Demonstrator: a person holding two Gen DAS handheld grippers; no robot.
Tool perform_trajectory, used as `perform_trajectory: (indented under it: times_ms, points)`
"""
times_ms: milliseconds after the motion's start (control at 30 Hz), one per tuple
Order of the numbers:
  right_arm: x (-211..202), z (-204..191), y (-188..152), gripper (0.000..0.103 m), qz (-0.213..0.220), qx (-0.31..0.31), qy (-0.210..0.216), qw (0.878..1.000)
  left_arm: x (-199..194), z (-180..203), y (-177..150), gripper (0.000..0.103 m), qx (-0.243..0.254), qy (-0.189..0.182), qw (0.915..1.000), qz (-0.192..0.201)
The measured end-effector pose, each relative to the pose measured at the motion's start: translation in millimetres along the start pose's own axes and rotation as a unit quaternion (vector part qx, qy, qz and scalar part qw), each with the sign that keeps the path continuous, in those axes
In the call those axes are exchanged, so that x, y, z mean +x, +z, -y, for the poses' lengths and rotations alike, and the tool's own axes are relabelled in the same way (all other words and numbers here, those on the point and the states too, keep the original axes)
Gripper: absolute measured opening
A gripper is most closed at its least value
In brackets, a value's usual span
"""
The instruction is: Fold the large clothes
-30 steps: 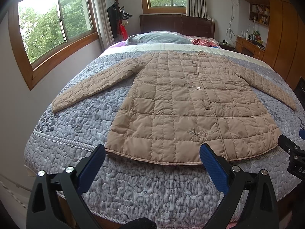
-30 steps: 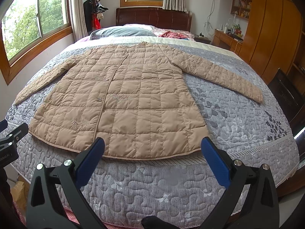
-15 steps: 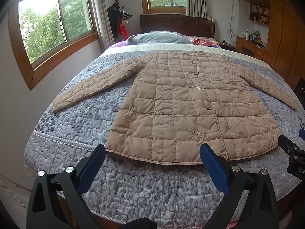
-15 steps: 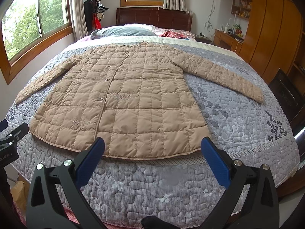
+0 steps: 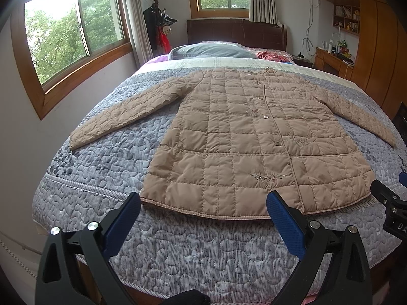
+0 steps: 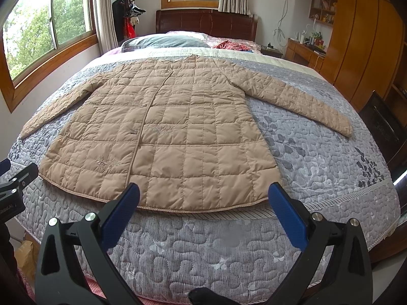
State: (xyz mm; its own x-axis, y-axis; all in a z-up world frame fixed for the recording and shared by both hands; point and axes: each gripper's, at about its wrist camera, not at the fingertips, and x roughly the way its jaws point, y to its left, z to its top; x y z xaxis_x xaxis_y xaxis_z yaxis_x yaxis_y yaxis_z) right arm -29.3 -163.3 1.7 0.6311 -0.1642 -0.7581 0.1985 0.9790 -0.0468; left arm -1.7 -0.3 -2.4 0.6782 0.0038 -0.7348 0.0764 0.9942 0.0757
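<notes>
Matt quilted cloth coat (image 5: 249,147) on stitched fabric bedspread (image 5: 178,249); glossy wooden headboard (image 6: 206,21); textured blue pads (image 5: 285,225).

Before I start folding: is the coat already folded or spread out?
Spread out: the coat lies flat on the bed, front buttoned, both sleeves stretched outward, no folds.

A bed (image 5: 178,254) is covered by a grey quilt (image 6: 330,165). A tan coat (image 5: 241,152) is spread flat on it, sleeves outstretched; a pillow (image 5: 211,50) is laid at the head.
</notes>
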Motion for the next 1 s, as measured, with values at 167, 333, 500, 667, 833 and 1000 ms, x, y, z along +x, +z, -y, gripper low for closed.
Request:
perform_trajectory:
  times_ms: [167,333,500,667,833,1000]
  points:
    - [0.4,-0.1,0.3,0.1,0.0,0.0,0.0,1.0,1.3,-0.5,0.1,0.099,0.0,0.0,1.0,0.0]
    - [2.0,-1.9,-0.4,0.1,-0.001,-0.002,0.002,1.0,1.8,-1.3,-0.3,0.099,0.0,0.0,1.0,0.0]
    - [8.4,-2.0,2.3,0.1,-0.004,-0.003,0.004,1.0,6.2,-0.8,1.6,0.099,0.002,0.001,1.0,-0.004]
    - [16.3,9.3,12.0,0.1,0.0,-0.001,0.003,1.0,15.8,7.3,11.2,0.099,0.015,0.007,0.9998,-0.011]
    - [30.5,47.3,40.2,0.1,0.001,0.015,0.003,1.0,36.8,25.1,35.7,0.099,0.047,-0.004,0.9987,-0.018]
    - [46.6,125.5,82.2,0.1,0.009,0.078,0.003,0.997,78.2,60.0,81.7,0.099,0.095,-0.063,0.992,-0.056]
